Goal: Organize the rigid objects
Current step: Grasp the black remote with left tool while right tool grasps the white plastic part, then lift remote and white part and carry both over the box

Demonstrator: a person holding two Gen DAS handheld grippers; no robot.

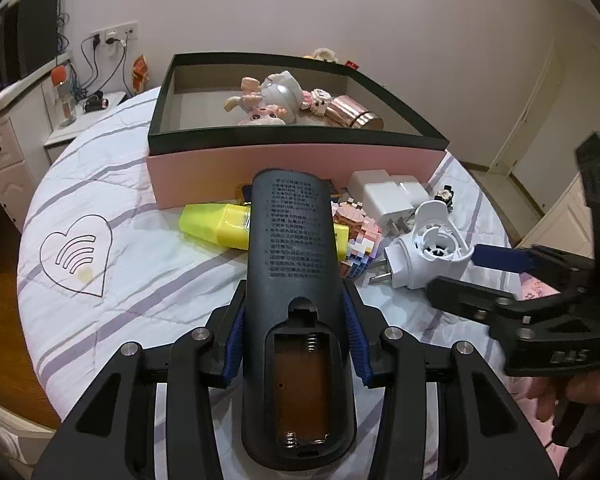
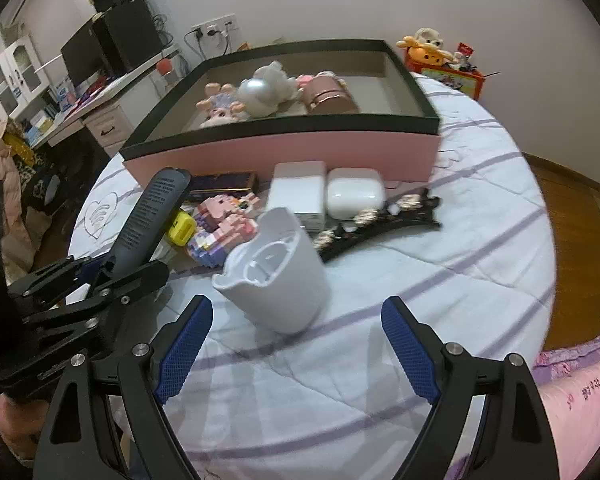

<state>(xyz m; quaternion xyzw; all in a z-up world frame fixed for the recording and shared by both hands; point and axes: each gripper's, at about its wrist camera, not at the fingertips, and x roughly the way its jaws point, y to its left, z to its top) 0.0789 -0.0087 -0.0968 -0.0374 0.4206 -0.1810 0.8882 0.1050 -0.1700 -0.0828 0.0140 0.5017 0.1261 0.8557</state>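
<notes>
My left gripper (image 1: 296, 320) is shut on a black remote control (image 1: 290, 248), back side up with its battery bay open, held above the bed in front of the pink box (image 1: 292, 162). The remote also shows in the right wrist view (image 2: 148, 216). My right gripper (image 2: 296, 332) is open and empty, just short of a white plug adapter (image 2: 276, 276) lying on the bedspread. In the left wrist view the right gripper (image 1: 480, 276) sits beside that adapter (image 1: 428, 246). The box holds figurines (image 2: 244, 96) and a rose-gold cylinder (image 2: 328, 98).
On the bedspread before the box lie a yellow highlighter (image 1: 216, 222), a pink block figure (image 2: 224, 220), white chargers (image 2: 300, 192), a white earbud case (image 2: 354, 194), a dark case (image 2: 224, 182) and a black hair clip (image 2: 380, 220). A desk (image 2: 100, 92) stands left.
</notes>
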